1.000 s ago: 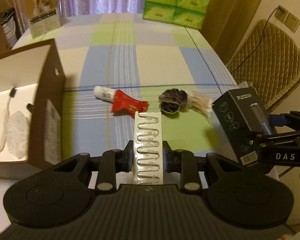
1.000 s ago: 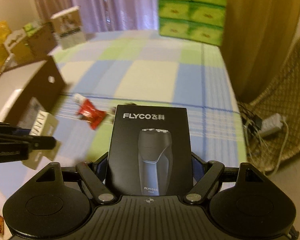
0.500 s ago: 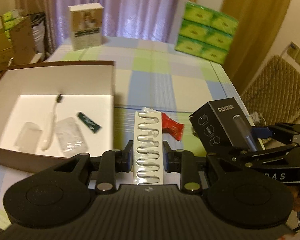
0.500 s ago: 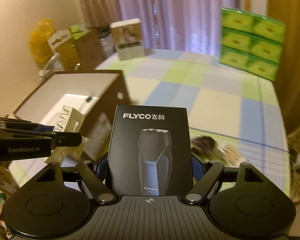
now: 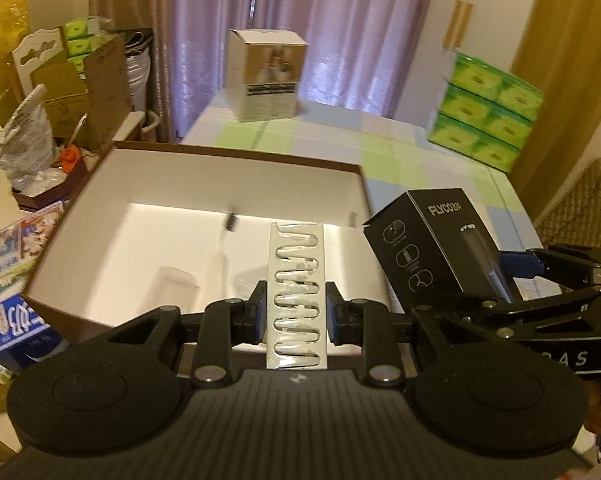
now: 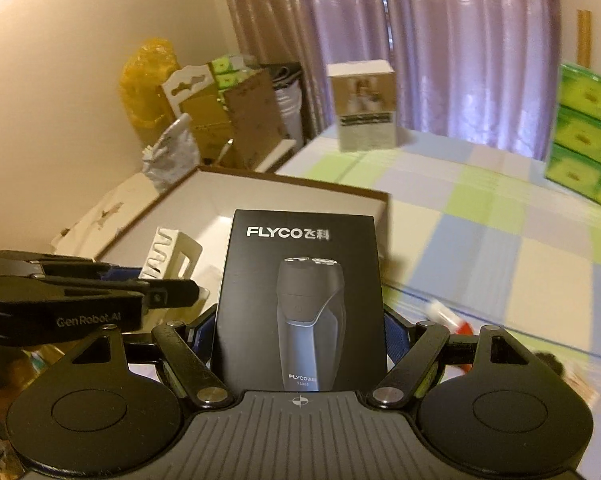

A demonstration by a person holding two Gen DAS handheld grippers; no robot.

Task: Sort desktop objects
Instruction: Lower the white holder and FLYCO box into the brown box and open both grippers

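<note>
Both grippers have swung off the checked tablecloth (image 6: 500,216) and now hang at the open cardboard box (image 5: 228,168), which a second ago sat off to the left. Right gripper (image 6: 300,340) is clamped on the black FLYCO shaver box (image 6: 300,300), near the box's right wall (not inside yet). Left gripper (image 5: 294,314) is pinched on the white blister strip (image 5: 296,280), over the box floor by the toothbrush (image 5: 226,236). Drop-off looks next; the red tube (image 6: 452,320) is left on the cloth.
</note>
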